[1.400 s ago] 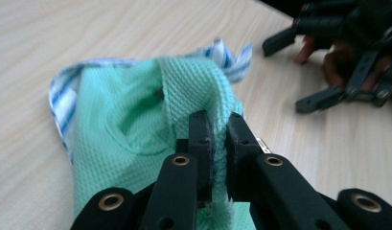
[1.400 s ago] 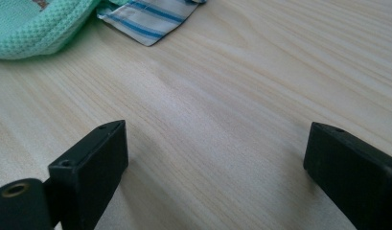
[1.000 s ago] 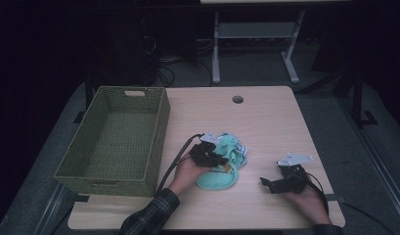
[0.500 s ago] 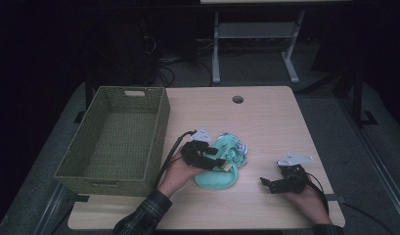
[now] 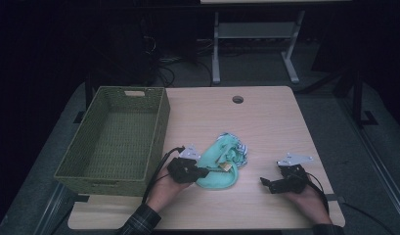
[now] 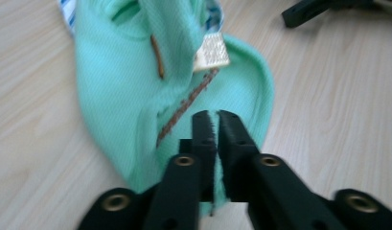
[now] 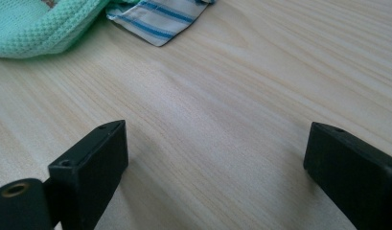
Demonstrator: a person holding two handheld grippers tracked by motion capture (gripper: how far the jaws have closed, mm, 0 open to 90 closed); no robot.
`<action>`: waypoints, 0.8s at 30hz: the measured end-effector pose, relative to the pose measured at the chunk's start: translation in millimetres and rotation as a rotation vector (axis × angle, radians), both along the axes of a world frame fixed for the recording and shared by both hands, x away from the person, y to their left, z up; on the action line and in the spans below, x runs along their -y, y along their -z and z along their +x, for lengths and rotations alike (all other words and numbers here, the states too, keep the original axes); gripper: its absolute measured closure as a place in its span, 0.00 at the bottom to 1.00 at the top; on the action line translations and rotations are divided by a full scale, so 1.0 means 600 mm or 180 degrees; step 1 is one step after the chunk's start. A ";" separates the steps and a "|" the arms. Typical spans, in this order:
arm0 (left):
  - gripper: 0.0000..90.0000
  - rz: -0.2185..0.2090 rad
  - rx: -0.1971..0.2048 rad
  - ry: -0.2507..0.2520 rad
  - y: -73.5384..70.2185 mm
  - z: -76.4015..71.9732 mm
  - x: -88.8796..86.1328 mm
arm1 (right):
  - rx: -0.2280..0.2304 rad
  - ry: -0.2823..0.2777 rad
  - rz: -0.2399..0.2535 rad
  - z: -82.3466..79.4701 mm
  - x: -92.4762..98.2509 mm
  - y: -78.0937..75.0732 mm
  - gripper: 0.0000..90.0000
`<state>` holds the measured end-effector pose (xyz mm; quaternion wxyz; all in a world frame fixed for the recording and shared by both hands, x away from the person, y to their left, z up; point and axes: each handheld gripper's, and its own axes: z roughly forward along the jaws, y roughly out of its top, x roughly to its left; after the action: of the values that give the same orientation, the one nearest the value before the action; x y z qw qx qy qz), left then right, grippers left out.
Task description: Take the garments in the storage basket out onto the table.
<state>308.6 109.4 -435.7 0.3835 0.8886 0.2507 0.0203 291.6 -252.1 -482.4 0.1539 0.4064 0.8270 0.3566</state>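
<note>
A mint-green garment (image 5: 222, 166) with a blue-striped lining lies crumpled on the wooden table (image 5: 271, 127), right of the basket. My left gripper (image 5: 205, 172) sits at its near left edge. In the left gripper view the jaws (image 6: 213, 120) have just been closing and now pinch a thin fold of the green fabric (image 6: 121, 81), below a white label (image 6: 212, 51). My right gripper (image 5: 267, 184) rests on the table right of the garment, apart from it. Its jaws (image 7: 217, 143) stand wide open over bare wood, with the garment's green edge (image 7: 30, 24) and striped corner (image 7: 160, 14) ahead.
A green woven basket (image 5: 161, 122), with nothing in it, stands at the table's left side, close beside my left hand. A round cable hole (image 5: 237, 99) lies near the far edge. The right gripper's jaw tip (image 6: 308, 12) shows far off in the left gripper view.
My left gripper has shifted left and towards the near edge, from on top of the garment to its near left rim. The right gripper has stayed where it was.
</note>
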 end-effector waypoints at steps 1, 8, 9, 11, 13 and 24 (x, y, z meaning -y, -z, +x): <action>0.99 -0.0011 -0.0022 -0.0018 0.002 -0.003 0.000 | 0.0000 0.0002 0.0001 0.000 0.000 0.000 0.09; 0.99 0.0216 -0.0102 -0.0002 0.022 -0.012 0.005 | 0.0001 0.0000 -0.0002 0.000 0.000 0.000 0.09; 0.99 0.0255 -0.0110 -0.0010 0.026 -0.012 0.006 | 0.0002 0.0001 -0.0002 0.000 0.000 0.000 0.09; 0.99 0.0387 -0.0081 -0.0003 0.035 -0.012 0.010 | 0.0001 0.0003 -0.0002 0.000 0.000 0.000 0.09; 0.99 0.0317 -0.0137 -0.0041 0.039 -0.012 0.010 | 0.0001 0.0003 -0.0002 0.000 0.000 0.000 0.09; 0.99 0.0314 -0.0186 -0.0001 0.039 -0.009 0.008 | -0.0013 -0.0022 -0.0025 -0.001 -0.002 -0.004 0.18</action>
<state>303.0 104.7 -459.1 0.3317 0.9066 0.2607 0.0066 290.9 -250.7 -479.8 0.1525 0.4037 0.8301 0.3531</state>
